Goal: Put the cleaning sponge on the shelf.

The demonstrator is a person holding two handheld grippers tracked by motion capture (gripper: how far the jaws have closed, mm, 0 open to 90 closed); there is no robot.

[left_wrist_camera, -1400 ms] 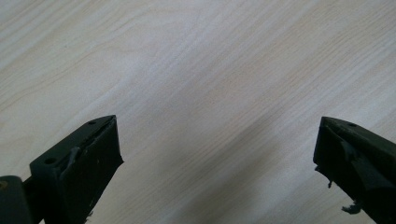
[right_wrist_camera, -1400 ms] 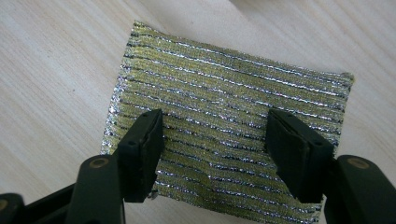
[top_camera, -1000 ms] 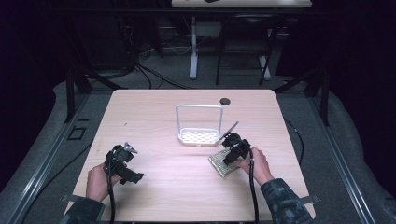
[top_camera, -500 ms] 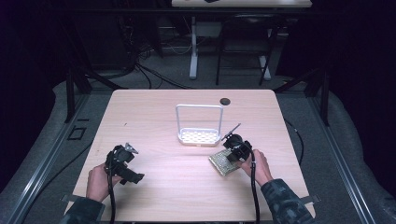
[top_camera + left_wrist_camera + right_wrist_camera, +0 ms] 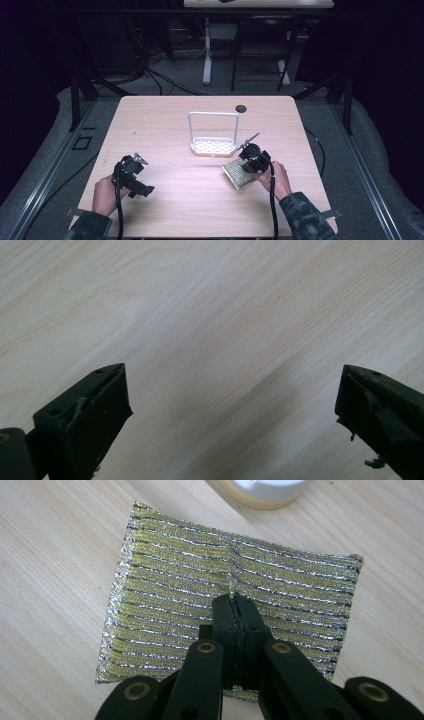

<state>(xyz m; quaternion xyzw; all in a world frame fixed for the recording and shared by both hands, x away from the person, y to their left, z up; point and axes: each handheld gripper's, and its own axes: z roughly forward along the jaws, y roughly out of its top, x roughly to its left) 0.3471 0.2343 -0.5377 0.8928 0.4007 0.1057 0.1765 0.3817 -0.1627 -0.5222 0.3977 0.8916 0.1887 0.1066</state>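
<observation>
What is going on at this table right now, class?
A person holds a claw in each hand at a wooden table. The right claw is shut, pinching a fold in the middle of a glittery yellow scourer that lies flat on the table, just in front of a white rack. The left claw is open over bare wood, holding nothing.

The wooden tabletop (image 5: pixel 165 125) holds a white rack (image 5: pixel 213 145) in the middle, a shiny yellow sponge (image 5: pixel 236 173) near right, and a small black dot (image 5: pixel 241 108) far back.
</observation>
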